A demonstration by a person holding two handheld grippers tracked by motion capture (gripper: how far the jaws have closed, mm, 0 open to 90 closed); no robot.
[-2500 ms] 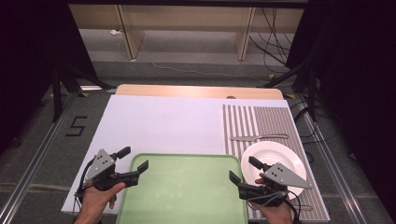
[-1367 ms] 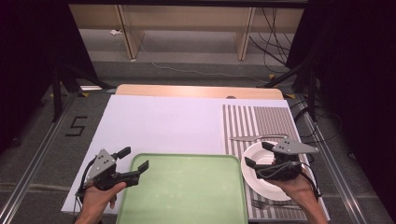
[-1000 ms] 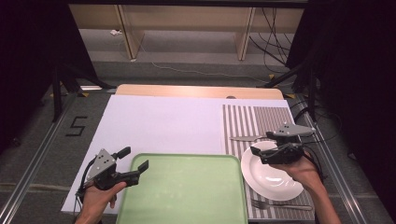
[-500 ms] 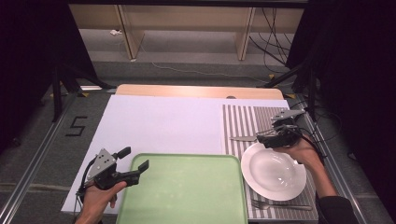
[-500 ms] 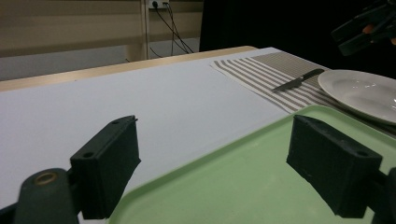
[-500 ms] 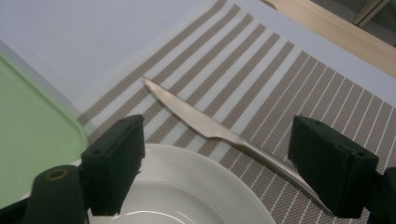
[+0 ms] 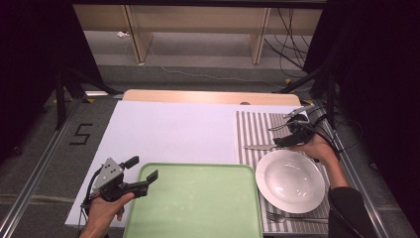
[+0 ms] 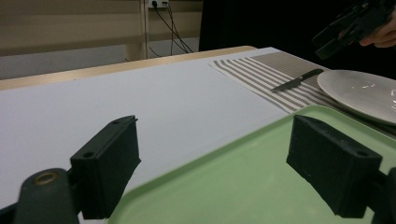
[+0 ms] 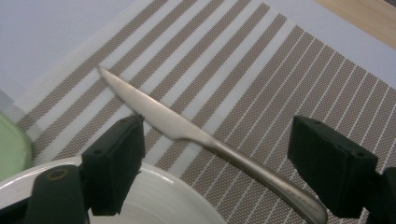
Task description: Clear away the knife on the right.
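Knife [image 9: 196, 133] is being approached between the spread jaws of the right gripper [image 9: 215, 172], not yet grasped; plate [image 9: 154, 200] beneath it and tray [image 7: 193, 203] are being left untouched.

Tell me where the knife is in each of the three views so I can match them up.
High view: the knife lies on the striped mat, just beyond the plate, under the right gripper.
Left gripper view: upper right, dark against the mat, left of the plate.
Right gripper view: centre, slanting from upper left to lower right between the open jaws.
Shared landmark: the white plate's rim beside the knife.
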